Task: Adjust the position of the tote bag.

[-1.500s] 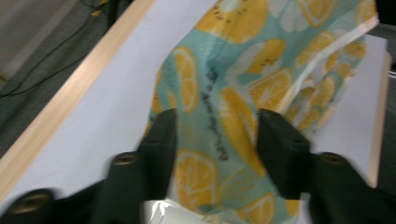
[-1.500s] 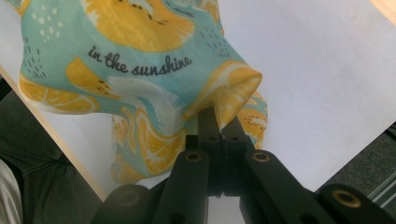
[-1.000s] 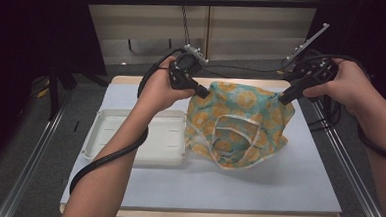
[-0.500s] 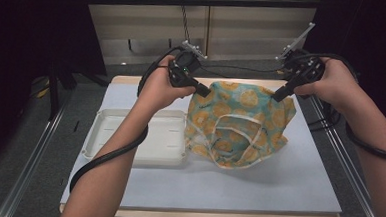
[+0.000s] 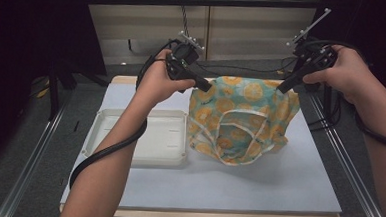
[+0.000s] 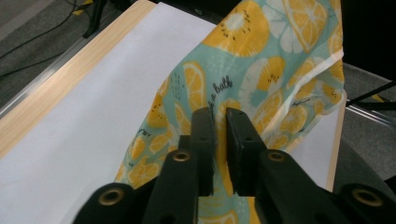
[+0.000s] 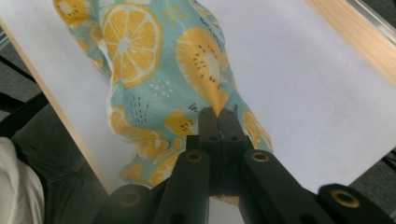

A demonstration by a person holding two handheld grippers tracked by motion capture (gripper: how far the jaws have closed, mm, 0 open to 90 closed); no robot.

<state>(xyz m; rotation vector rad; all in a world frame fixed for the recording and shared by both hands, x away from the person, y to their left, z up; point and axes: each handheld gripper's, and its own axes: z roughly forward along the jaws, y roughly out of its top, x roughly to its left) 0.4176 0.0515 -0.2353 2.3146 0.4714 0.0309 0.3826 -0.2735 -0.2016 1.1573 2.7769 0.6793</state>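
Fruit-print cloth [image 5: 240, 118] hangs over the white table [image 5: 277, 183] beside a tray [image 5: 144, 136]; the left gripper [image 5: 208, 89], jaws just easing apart, and the clamped right gripper [image 5: 281, 88] pinch its top corners.

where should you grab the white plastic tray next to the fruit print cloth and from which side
Best by the raised rim of the white rectangular plastic tray, on its left edge: it lies flat and shallow, so only the lip offers purchase, and the teal citrus-print cloth crowds its right side.
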